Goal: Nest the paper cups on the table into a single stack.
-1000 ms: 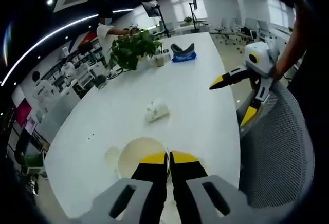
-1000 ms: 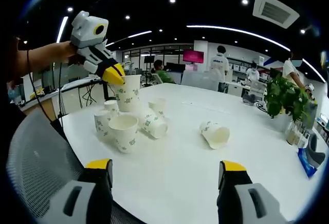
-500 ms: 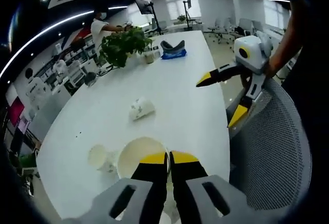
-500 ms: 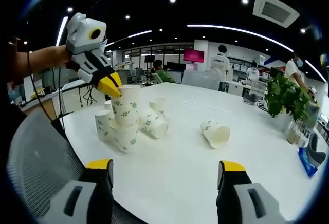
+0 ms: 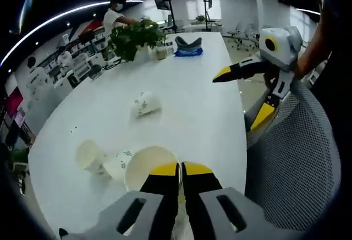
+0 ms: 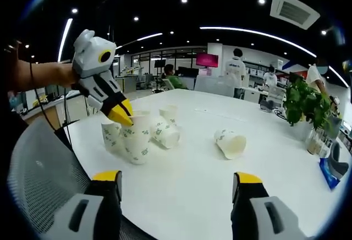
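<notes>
My left gripper (image 5: 180,168) is shut on the rim of a white paper cup (image 5: 144,165) with green print. In the right gripper view that left gripper (image 6: 122,118) holds the cup (image 6: 137,125) pushed down into a second cup (image 6: 137,151) standing on the white table (image 6: 209,185). Around it are an upright cup (image 6: 110,135), a lying cup (image 6: 166,134) and another upright one (image 6: 168,112). One cup (image 6: 231,143) lies alone further right, also the lone lying cup (image 5: 146,103). My right gripper (image 6: 177,180) is open with nothing between its jaws, hovering off the table's edge (image 5: 245,96).
A grey mesh chair (image 5: 294,157) stands at the table's near edge, under both grippers. A potted plant (image 6: 304,105) and a blue object (image 6: 333,172) sit at the table's far end. People stand among desks in the background.
My left gripper has come down with its cup, which now sits deep in the cup below it. The right gripper has hardly moved.
</notes>
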`<state>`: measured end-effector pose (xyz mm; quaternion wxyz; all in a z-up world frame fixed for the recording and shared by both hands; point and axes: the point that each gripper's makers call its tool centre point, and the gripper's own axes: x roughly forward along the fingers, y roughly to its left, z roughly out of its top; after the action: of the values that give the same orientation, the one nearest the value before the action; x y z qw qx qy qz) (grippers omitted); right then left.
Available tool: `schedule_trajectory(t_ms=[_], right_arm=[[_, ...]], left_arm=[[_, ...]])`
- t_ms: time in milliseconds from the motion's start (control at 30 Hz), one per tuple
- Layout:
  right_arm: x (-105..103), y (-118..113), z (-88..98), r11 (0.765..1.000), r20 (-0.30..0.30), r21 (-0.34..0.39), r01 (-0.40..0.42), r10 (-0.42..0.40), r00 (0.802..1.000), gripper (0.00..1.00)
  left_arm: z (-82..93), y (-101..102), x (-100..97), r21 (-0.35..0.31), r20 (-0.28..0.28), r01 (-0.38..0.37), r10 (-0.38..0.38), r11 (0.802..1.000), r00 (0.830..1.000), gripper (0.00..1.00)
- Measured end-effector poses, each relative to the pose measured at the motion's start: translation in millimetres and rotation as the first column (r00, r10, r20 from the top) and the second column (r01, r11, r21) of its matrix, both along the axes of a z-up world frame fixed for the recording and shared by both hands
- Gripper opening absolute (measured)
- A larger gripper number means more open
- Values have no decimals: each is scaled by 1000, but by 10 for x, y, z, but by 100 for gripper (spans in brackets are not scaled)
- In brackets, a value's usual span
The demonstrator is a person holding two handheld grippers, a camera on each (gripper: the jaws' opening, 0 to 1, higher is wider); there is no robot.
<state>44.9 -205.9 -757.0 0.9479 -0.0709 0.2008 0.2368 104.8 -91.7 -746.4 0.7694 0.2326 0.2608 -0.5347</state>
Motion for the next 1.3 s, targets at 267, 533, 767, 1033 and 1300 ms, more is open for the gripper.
schedule_trajectory(t_ms=[267, 533, 767, 1033, 1300], right_arm=[[-1, -2, -7, 1000, -2, -3, 1, -1, 1000, 83], [-4, -15, -24, 1000, -10, -10, 6, -6, 1000, 82], [-5, -20, -30, 1000, -13, -12, 8, -8, 1000, 82], [-7, -17, -34, 1000, -15, -12, 7, -7, 1000, 82], [-7, -16, -30, 1000, -14, -13, 7, -7, 1000, 82]], left_arm=[[-119, -20, -56, -8, -59, -4, 4, 1000, 998, 0], [-213, -103, -163, -35, -122, 27, -31, 999, 992, 2], [-315, -89, -139, -14, -125, 31, -32, 999, 992, 3], [-348, -93, -140, -5, -123, 28, -29, 1000, 992, 4], [-240, -74, -121, -16, -94, 27, -29, 1000, 995, 8]])
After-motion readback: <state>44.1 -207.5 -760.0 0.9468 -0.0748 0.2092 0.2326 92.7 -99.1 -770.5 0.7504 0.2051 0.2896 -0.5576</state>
